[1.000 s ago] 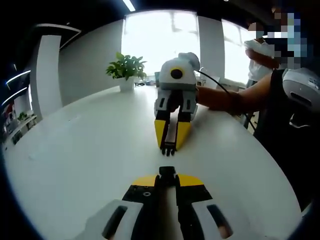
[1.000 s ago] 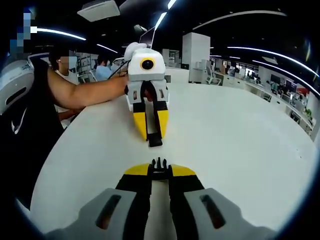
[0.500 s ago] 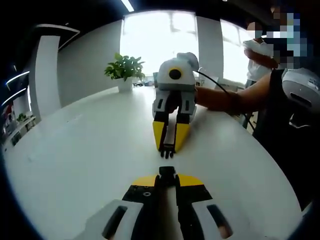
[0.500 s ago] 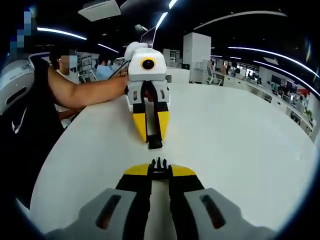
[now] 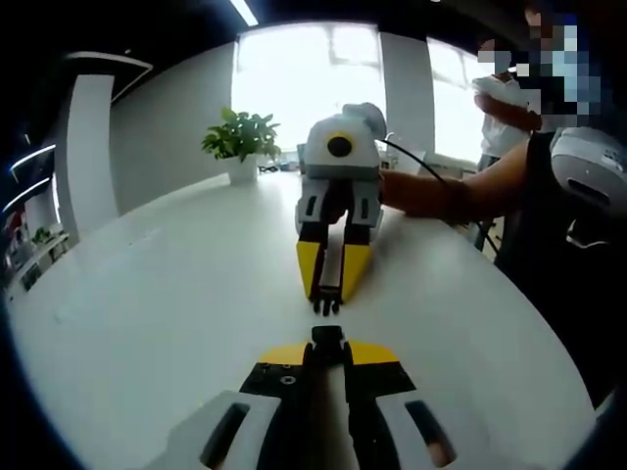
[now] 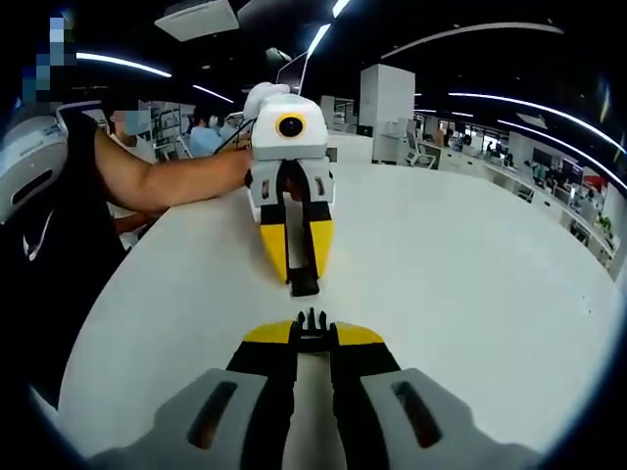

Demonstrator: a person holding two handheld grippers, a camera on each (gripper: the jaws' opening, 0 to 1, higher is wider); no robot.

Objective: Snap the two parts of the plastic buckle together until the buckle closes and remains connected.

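My left gripper (image 5: 328, 350) is shut on the black socket half of the buckle (image 5: 328, 336), which sticks out past its yellow tips. Straight ahead, my right gripper (image 5: 326, 292) faces it, with the pronged half (image 5: 326, 307) pointing at the socket across a small gap. In the right gripper view my right gripper (image 6: 313, 338) is shut on the pronged half (image 6: 312, 320). Opposite it, the left gripper (image 6: 304, 274) holds the socket half (image 6: 305, 286) just above the white table (image 6: 460, 284). The two halves are lined up but apart.
A potted plant (image 5: 241, 145) stands at the far edge of the round white table (image 5: 147, 294). The person's arm (image 5: 451, 191) reaches in from the right, and the same person's other arm (image 6: 167, 176) from the left. Office desks lie beyond the table.
The two grippers have drawn slightly closer, so the gap between the pronged half and the socket half has narrowed. Both grippers keep their hold.
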